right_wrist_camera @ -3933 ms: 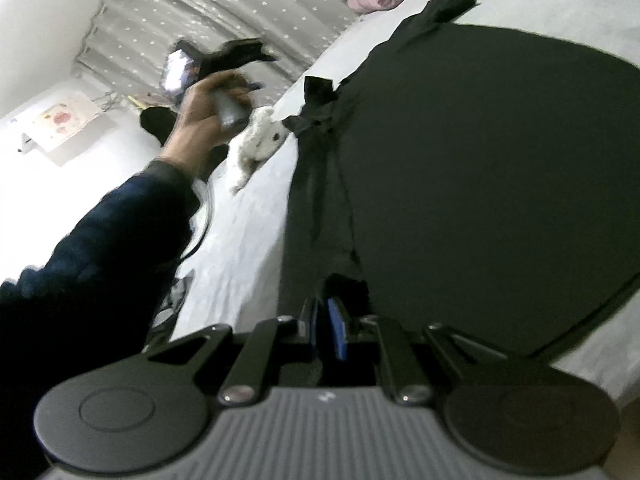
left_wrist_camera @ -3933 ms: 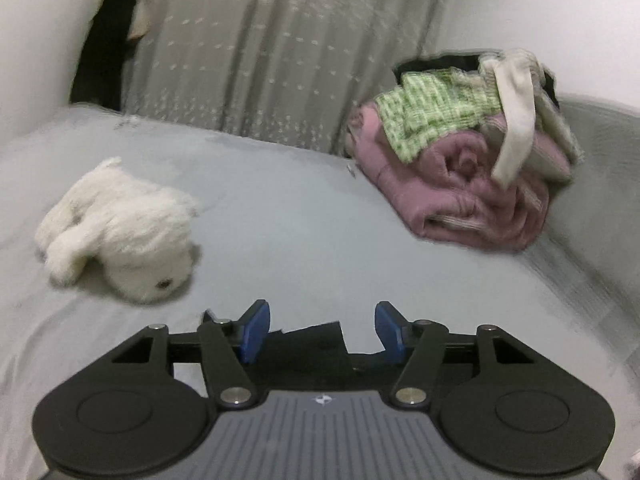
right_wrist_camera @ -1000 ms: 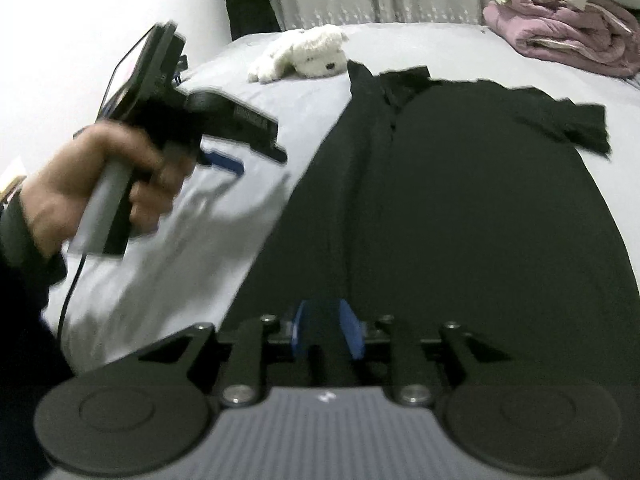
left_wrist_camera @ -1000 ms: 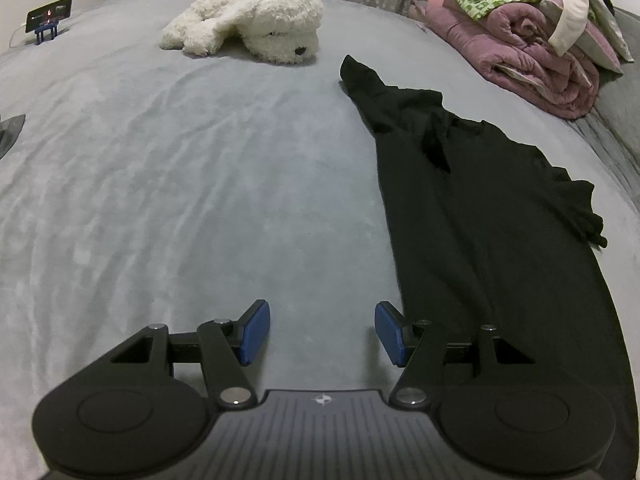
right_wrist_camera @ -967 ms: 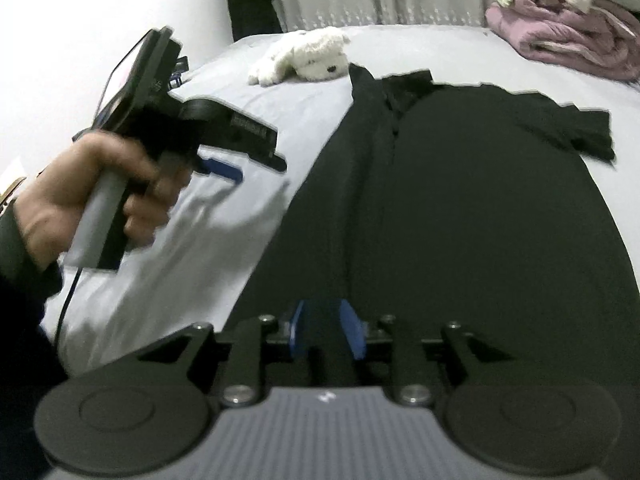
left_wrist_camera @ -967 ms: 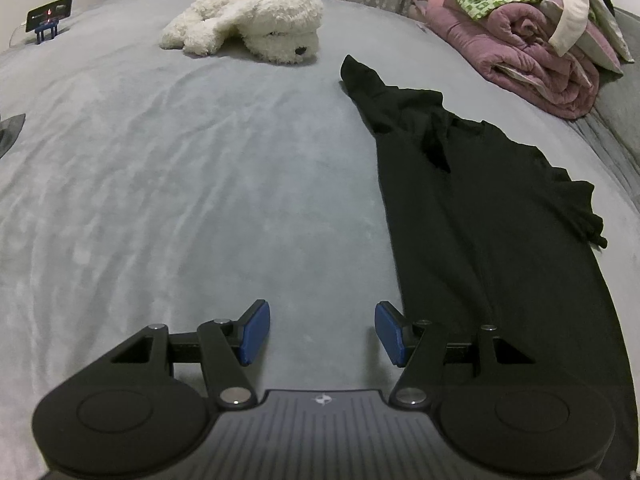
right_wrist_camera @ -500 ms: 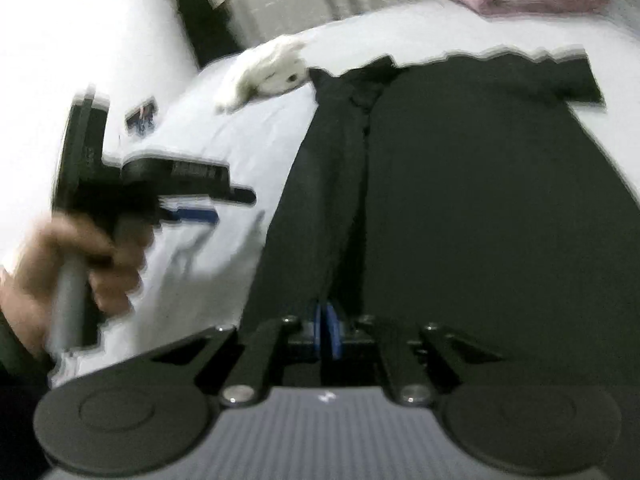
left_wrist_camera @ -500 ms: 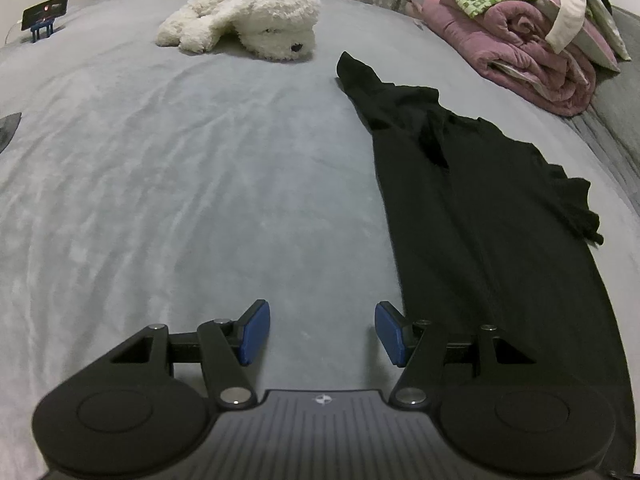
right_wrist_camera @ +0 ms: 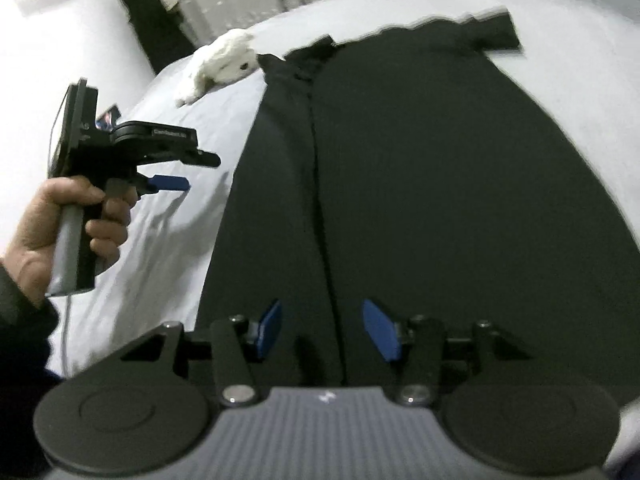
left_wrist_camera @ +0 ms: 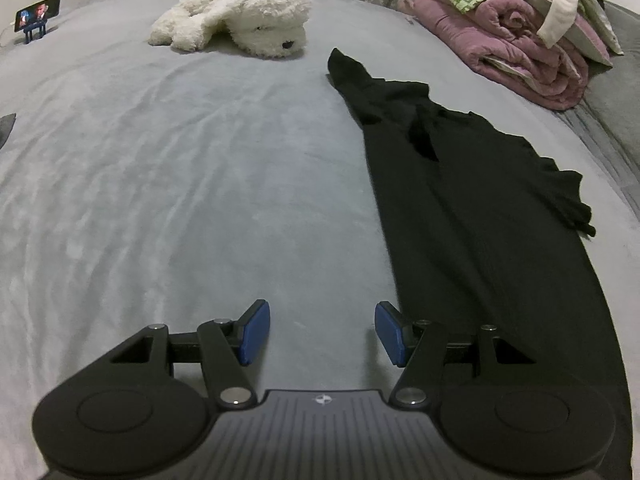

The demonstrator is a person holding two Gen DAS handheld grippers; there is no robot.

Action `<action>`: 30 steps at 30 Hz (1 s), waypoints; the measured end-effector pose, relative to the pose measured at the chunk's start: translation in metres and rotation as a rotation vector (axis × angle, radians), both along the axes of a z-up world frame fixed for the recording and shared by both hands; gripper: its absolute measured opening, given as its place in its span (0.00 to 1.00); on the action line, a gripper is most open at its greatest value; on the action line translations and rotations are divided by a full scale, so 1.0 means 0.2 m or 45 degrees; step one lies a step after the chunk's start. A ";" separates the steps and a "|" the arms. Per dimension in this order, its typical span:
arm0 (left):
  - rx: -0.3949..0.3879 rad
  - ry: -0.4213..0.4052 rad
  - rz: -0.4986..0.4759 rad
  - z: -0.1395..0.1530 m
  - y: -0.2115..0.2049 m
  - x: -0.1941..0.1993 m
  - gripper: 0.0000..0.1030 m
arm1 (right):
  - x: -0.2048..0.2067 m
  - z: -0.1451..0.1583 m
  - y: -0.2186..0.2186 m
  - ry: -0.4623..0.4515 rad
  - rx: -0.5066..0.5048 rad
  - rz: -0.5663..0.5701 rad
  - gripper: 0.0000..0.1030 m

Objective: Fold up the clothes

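Note:
A black garment point(left_wrist_camera: 472, 216) lies flat on the grey bed, its left side folded in over the body point(right_wrist_camera: 420, 184), one sleeve end sticking out at the far right point(right_wrist_camera: 496, 30). My left gripper point(left_wrist_camera: 322, 330) stands open over bare bedsheet, just left of the garment's near edge, holding nothing. In the right wrist view it shows at the left point(right_wrist_camera: 168, 182), held by a hand. My right gripper point(right_wrist_camera: 330, 326) is open above the garment's near hem, astride the fold line, with nothing between its fingers.
A white plush dog point(left_wrist_camera: 240, 20) lies at the far side of the bed. A pile of pink, green and cream clothes point(left_wrist_camera: 516, 28) sits at the far right. A phone on a small stand point(left_wrist_camera: 36, 16) is at the far left edge.
My right gripper has opened and let go of the garment's hem. The left side of the garment now lies folded over. My left gripper stayed open and drew back toward the near edge.

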State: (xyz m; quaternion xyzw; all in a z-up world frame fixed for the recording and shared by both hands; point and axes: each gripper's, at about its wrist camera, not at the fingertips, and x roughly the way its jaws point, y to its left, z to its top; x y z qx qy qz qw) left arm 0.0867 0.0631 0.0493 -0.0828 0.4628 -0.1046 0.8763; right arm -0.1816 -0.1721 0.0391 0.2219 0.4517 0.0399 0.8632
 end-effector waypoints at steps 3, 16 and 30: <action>0.008 -0.010 -0.021 0.01 -0.01 -0.02 0.55 | -0.10 -0.03 -0.01 0.013 0.074 -0.044 0.44; 0.041 -0.027 -0.038 0.01 -0.01 -0.07 0.55 | -0.23 -0.11 0.09 -0.063 0.393 -0.104 0.44; 0.037 -0.066 -0.015 0.04 0.08 -0.15 0.55 | -0.18 -0.15 0.23 -0.138 0.461 -0.178 0.19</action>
